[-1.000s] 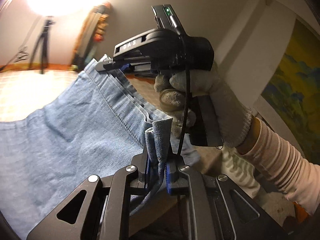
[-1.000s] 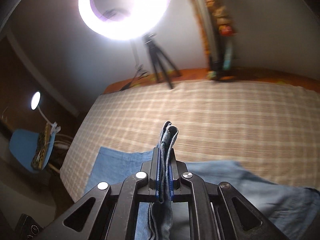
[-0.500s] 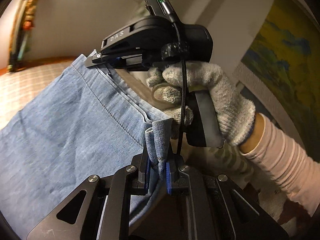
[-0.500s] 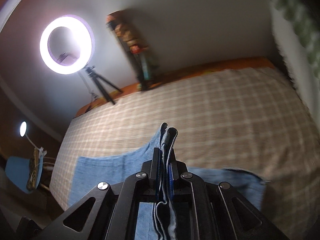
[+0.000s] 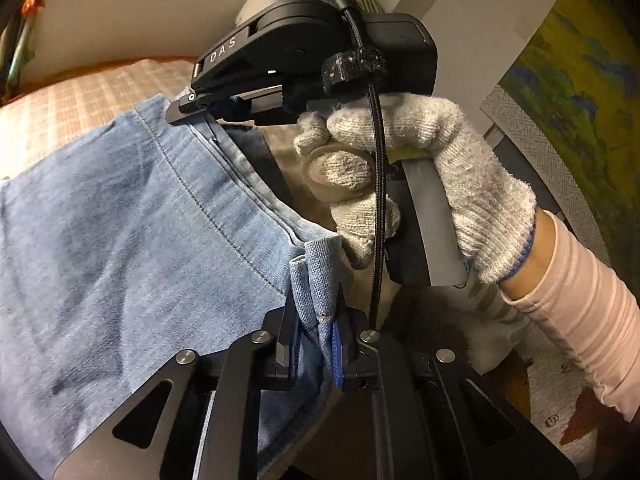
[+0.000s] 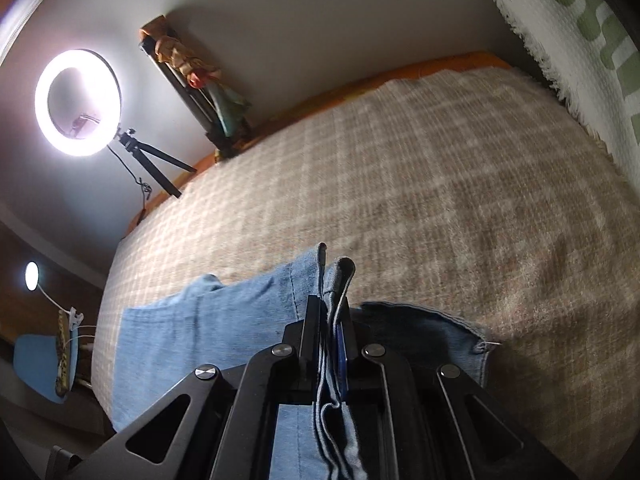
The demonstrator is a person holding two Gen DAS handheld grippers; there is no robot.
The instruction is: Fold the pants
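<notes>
The light blue denim pants [image 5: 120, 248] hang stretched between my two grippers above a checked bed cover [image 6: 420, 200]. My left gripper [image 5: 316, 320] is shut on a bunched corner of the pants' edge. My right gripper [image 6: 330, 320] is shut on another folded corner of the same edge; it also shows in the left wrist view [image 5: 188, 104], held by a gloved hand [image 5: 420, 184]. The rest of the pants [image 6: 208, 328] drape down onto the bed.
A lit ring light on a tripod [image 6: 78, 102] stands beyond the bed's far edge. A leaning object [image 6: 192, 76] rests against the wall. A fringed white-green cloth [image 6: 580, 40] hangs at right. A blue chair [image 6: 36, 364] and small lamp [image 6: 31, 276] sit at left.
Both grippers have swung to the right and lowered toward the bed, carrying the pants' edge. More of the pants now lies on the bed cover.
</notes>
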